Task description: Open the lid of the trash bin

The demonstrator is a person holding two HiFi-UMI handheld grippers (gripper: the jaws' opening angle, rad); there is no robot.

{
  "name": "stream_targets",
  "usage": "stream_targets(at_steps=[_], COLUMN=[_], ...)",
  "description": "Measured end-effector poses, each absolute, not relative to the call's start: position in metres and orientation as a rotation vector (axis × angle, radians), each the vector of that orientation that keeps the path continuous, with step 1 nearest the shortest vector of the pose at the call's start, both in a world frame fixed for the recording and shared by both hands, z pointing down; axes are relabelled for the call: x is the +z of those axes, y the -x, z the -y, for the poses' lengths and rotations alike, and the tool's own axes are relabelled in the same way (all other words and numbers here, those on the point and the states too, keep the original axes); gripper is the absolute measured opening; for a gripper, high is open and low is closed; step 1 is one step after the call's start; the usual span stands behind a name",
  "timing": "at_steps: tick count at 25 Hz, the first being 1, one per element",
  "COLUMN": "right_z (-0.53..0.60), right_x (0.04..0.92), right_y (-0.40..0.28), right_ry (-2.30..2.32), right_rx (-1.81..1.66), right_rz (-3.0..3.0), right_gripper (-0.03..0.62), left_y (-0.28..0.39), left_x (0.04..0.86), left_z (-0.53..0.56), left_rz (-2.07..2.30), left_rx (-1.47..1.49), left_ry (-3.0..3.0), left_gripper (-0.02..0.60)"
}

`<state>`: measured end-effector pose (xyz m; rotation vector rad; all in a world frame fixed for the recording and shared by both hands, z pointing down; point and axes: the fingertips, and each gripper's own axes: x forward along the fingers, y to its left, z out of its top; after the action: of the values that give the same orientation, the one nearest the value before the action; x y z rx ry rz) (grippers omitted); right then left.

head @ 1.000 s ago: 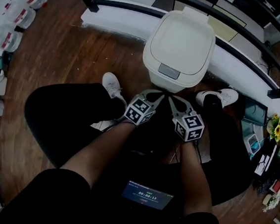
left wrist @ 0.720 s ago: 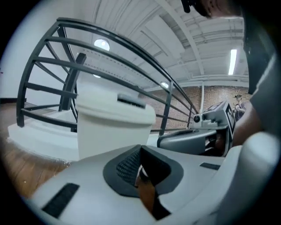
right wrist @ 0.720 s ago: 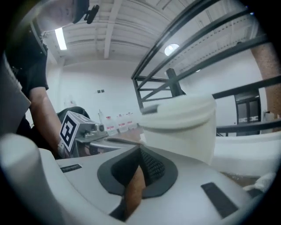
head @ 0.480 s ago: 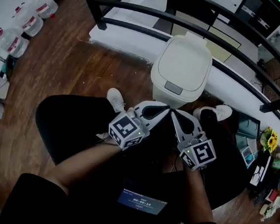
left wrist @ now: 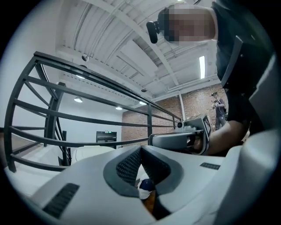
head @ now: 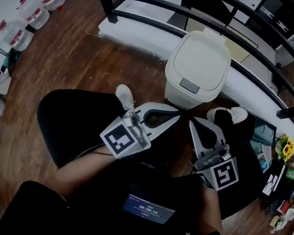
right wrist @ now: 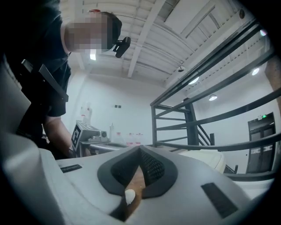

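In the head view a cream trash bin [head: 200,62] stands on the wood floor against a white ledge. Its lid is down, with a grey push tab [head: 189,85] at the front edge. My left gripper [head: 177,114] is shut and empty, its tips just short of the bin's front base. My right gripper [head: 191,122] is beside it, also shut and empty. In the left gripper view the left gripper [left wrist: 140,150] points level toward the railing, with the bin [left wrist: 90,152] low at the left. The right gripper view shows the right gripper [right wrist: 140,149] and the bin [right wrist: 206,158] low at the right.
A black metal railing [head: 164,5] runs behind the bin above the white ledge [head: 140,33]. The person's white shoes [head: 124,95] [head: 230,114] flank the bin. Plastic bottles [head: 29,16] stand at the far left. Small clutter and flowers [head: 284,149] lie at the right.
Both grippers have drawn back from the bin's front and risen toward the camera, their marker cubes spreading apart. The lid stays down. The head view has shifted slightly.
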<state>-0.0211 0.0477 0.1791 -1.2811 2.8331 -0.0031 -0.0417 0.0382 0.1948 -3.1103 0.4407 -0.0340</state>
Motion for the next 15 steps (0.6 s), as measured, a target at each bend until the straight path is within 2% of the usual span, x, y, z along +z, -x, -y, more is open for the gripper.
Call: stream_targets(at_steps=[4, 15], right_z=[-0.044, -0.036], right_x=[0.196, 0.197], right_y=[0.02, 0.021], right_ry=[1.304, 1.329], right_rx=[-0.029, -0.006], right_rz=[-2.847, -2.798], right_gripper=[0.02, 0.02], left_y=[0.042, 0.051], left_x=[0.212, 0.214], left_z=[-0.035, -0.03], left_rz=[-0.439, -0.447], left_rx=[-0.084, 0.022], left_ry=[3.11, 3.143], left_gripper=[0.035, 0.035])
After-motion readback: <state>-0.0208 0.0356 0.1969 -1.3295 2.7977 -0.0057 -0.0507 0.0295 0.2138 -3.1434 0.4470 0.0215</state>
